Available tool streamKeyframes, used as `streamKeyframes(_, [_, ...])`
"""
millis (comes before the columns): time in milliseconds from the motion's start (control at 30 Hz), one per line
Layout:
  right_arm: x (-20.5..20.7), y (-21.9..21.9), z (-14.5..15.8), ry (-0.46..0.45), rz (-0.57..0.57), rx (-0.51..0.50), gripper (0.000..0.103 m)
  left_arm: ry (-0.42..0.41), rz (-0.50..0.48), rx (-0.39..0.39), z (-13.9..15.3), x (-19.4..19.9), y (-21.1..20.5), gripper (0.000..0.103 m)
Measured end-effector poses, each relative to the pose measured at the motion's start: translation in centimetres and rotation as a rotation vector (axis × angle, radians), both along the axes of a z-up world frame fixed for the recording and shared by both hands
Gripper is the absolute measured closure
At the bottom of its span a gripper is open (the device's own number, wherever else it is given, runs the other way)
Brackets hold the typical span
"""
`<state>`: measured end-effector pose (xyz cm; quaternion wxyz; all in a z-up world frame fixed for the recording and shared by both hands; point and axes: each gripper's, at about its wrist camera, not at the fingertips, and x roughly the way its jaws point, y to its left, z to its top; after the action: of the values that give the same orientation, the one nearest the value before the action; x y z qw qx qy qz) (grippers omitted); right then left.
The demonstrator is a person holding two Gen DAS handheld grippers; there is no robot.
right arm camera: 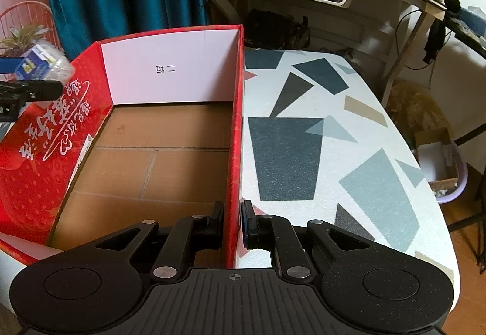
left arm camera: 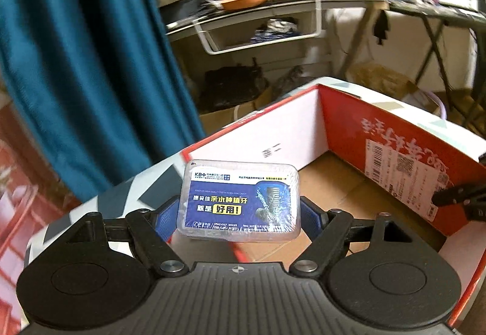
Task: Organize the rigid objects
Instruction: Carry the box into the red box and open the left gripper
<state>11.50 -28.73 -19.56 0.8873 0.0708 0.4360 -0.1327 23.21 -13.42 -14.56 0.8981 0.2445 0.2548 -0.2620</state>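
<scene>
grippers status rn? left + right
Left gripper: closed on the clear plastic case, held near the red box.
Right gripper: closed, fingers pinching the red box's side wall.

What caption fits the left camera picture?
Left gripper carries a clear plastic case over the open red box.

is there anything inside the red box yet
No: in the right wrist view the red box shows only its bare brown cardboard floor, with nothing lying in it.
</scene>
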Motion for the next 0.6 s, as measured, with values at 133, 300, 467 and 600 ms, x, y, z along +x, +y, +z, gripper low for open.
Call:
streamKeyframes(133, [0.0,-0.1,0.0,0.0,0.0,0.005,0.092,0.001,-0.051,0.059,-0.7,0.7,-0.9,0.021])
streamKeyframes(300, [0.0,-0.1,-0.1,-0.002,-0.001,0.011,0.092,-0.011,-0.078,0.102,-1.2,1.6,-1.5,0.02])
streamKeyframes(467, [0.0,-0.2,-0.1,0.0,-0.001,0.013,0.092,-0.016,-0.088,0.127,-1.2,1.8,-1.6,0.018])
streamKeyframes(600, [0.0,-0.1,-0.1,0.001,-0.001,0.013,0.092,0.039,-0.079,0.12,-1.6,2.9,-1.4,0.013])
